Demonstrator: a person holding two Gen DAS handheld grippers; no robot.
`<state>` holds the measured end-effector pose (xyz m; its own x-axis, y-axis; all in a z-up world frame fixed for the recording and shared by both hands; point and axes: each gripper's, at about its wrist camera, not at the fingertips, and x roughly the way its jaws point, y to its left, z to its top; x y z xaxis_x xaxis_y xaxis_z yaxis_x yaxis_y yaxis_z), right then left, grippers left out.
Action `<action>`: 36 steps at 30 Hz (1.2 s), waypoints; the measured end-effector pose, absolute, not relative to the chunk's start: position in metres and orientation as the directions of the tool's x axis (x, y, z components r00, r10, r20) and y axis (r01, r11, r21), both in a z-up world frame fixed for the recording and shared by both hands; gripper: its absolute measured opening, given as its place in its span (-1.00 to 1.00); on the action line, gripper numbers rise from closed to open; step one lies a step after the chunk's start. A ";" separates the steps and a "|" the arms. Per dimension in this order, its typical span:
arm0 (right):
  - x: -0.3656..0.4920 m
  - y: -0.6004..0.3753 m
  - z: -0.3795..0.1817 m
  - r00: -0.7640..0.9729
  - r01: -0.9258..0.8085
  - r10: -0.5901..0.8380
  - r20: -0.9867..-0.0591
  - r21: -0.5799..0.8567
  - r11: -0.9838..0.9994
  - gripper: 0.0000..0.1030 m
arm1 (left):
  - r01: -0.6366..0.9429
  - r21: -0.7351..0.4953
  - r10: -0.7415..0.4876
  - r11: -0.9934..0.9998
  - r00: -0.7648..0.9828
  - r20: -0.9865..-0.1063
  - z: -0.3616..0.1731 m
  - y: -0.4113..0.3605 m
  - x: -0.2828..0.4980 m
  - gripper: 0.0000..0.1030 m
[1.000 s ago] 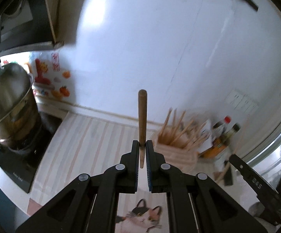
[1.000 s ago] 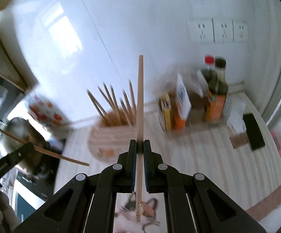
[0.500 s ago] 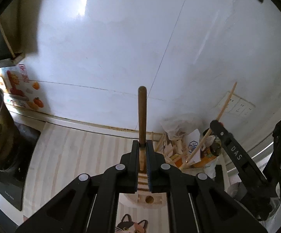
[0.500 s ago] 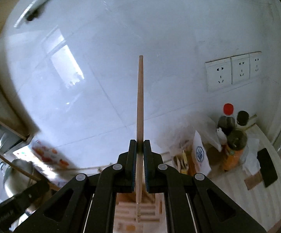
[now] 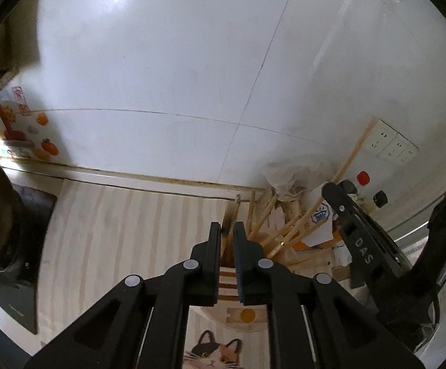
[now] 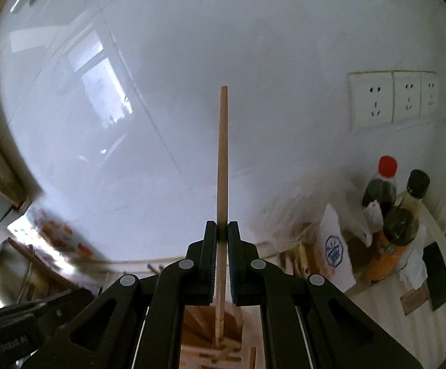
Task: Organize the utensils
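My left gripper [image 5: 228,230] hangs over the wooden utensil holder [image 5: 296,258]; its jaws stand slightly apart. The brown wooden stick [image 5: 231,215] is blurred and low between them, sliding down among several chopsticks [image 5: 269,215] in the holder. My right gripper [image 6: 222,230] is shut on a long thin chopstick [image 6: 223,160] that points straight up; its lower end hangs just over the holder [image 6: 213,353]. The right gripper also shows at the right of the left wrist view [image 5: 346,203].
A steel pot [image 6: 7,279] on a black stove [image 5: 13,295] is at the left. Sauce bottles [image 6: 401,224], a paper packet [image 6: 335,249] and a plastic bag stand right of the holder, against the white wall. A black phone [image 6: 438,279] lies at far right.
The left jaws have parted and the brown stick has dropped down toward the holder. Both grippers have moved closer over the holder. The right gripper still holds its chopstick upright.
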<state>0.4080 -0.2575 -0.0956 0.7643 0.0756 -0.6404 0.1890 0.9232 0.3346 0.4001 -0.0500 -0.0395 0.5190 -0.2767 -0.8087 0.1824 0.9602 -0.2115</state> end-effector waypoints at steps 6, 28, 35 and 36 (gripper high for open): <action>0.390 -0.255 -0.088 0.735 0.150 0.113 -0.669 0.323 0.934 -0.72 | 0.158 -0.115 -0.187 0.981 0.581 -0.792 -0.027 -0.042 0.377 0.30; 0.292 -0.253 -0.094 0.628 0.186 -0.085 -0.773 0.042 0.982 0.99 | 0.008 0.108 0.076 0.994 0.661 -0.746 -0.068 -0.033 0.311 1.00; 0.281 -0.254 -0.090 0.625 0.198 -0.114 -0.772 0.016 0.980 1.00 | 0.012 0.102 0.066 0.995 0.682 -0.728 -0.057 -0.031 0.283 1.00; 0.278 -0.254 -0.087 0.629 0.201 -0.119 -0.769 0.013 0.979 1.00 | 0.017 0.097 0.059 0.995 0.688 -0.724 -0.053 -0.030 0.276 1.00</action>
